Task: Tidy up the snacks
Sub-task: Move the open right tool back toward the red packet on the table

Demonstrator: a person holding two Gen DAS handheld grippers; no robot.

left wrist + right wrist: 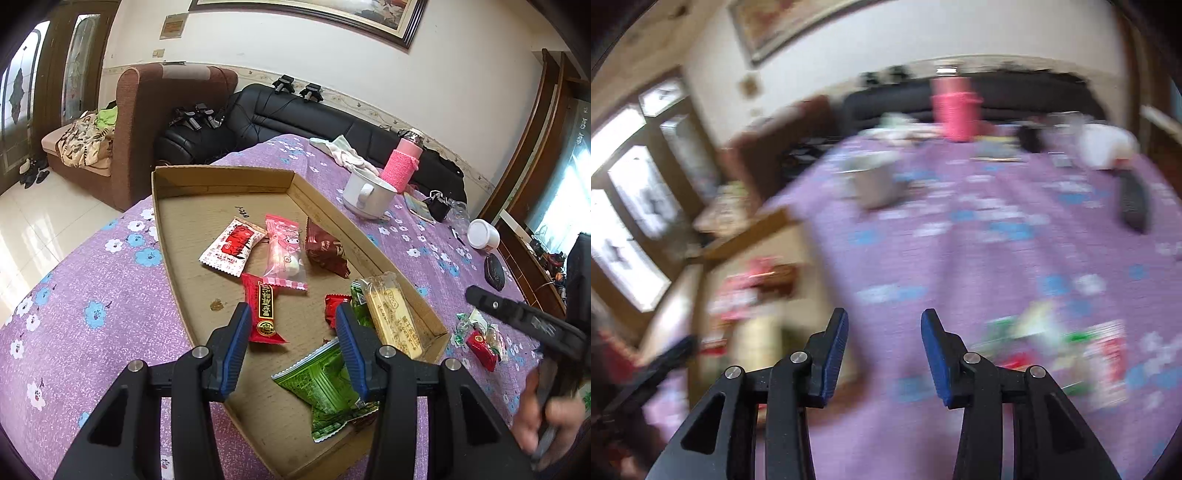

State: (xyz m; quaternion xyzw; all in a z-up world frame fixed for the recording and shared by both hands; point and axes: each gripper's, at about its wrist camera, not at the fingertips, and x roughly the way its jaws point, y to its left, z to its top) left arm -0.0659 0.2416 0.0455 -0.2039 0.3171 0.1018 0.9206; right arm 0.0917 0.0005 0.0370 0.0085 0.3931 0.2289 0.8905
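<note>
A shallow cardboard tray (221, 176) lies on a purple flowered tablecloth (92, 295) and holds most of the snacks: a white-and-red packet (232, 246), a pink candy packet (283, 254), a dark red packet (325, 250), a long red bar (265, 309), a small red packet (334, 304), a pale biscuit bar (395, 314) leaning against the tray's right wall, and a green packet (328, 384) at the near end. A few loose snacks (480, 338), green and red, lie on the cloth just outside the tray's right wall.

The left gripper (291, 317) hangs above the tray's near end with its blue pads (236, 336) spread and nothing between them; the long red bar lies just beyond the left pad and the green packet beneath the right one. The right gripper (884, 321) is also spread and empty, above bare cloth, with the loose snacks down to its right, apart from its fingers. Its view is heavily blurred.

Likely risks: at this speed the right gripper could overshoot the small loose packets or scatter them across the cloth. The wrappers are thin and slippery, so a shallow pinch may slip. A mug (367, 195) and pink bottle (400, 164) stand farther back, well apart.
</note>
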